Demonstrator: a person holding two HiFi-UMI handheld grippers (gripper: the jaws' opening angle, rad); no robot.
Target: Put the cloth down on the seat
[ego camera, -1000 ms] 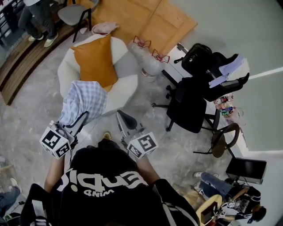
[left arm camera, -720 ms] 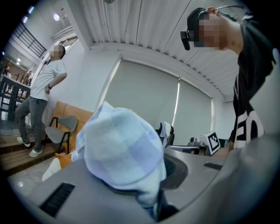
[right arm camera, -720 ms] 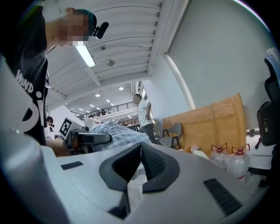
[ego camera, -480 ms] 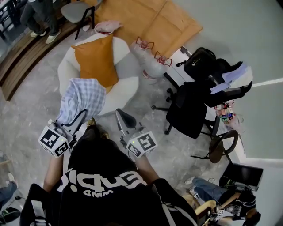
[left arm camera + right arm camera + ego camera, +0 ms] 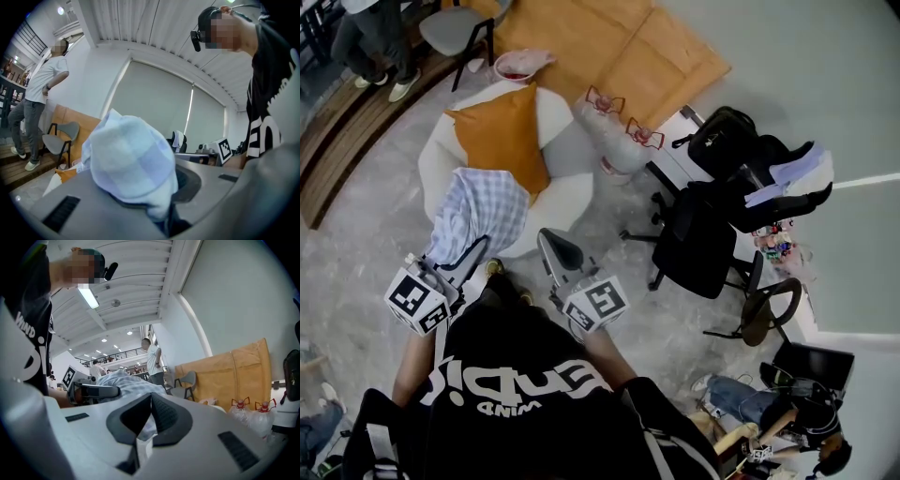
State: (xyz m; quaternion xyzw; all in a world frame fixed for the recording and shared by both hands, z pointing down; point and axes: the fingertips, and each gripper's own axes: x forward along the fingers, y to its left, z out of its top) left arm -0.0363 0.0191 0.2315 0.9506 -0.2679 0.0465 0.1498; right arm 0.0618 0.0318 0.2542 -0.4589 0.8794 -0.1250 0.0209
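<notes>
A blue-and-white checked cloth [image 5: 478, 208] hangs bunched from my left gripper [image 5: 472, 251], which is shut on it. In the left gripper view the cloth [image 5: 129, 157] fills the middle and hides the fingertips. The cloth hangs over the near rim of a white armchair seat [image 5: 567, 183], which has an orange cushion [image 5: 502, 141] leaning on it. My right gripper [image 5: 551, 246] is to the right of the cloth and apart from it. In the right gripper view its pads meet at the tip, and the right gripper [image 5: 150, 398] holds nothing.
A black office chair [image 5: 703, 234] with bags stands to the right. Two water bottles with red handles [image 5: 623, 141] lie beside the armchair. Brown cardboard sheets [image 5: 609, 47] and a grey chair [image 5: 455, 28] are beyond it. A person stands at top left [image 5: 375, 37] and another sits at bottom right [image 5: 769, 412].
Both grippers, with the cloth still in the left one, have come a little closer to the white armchair. Neither gripper's jaws have changed.
</notes>
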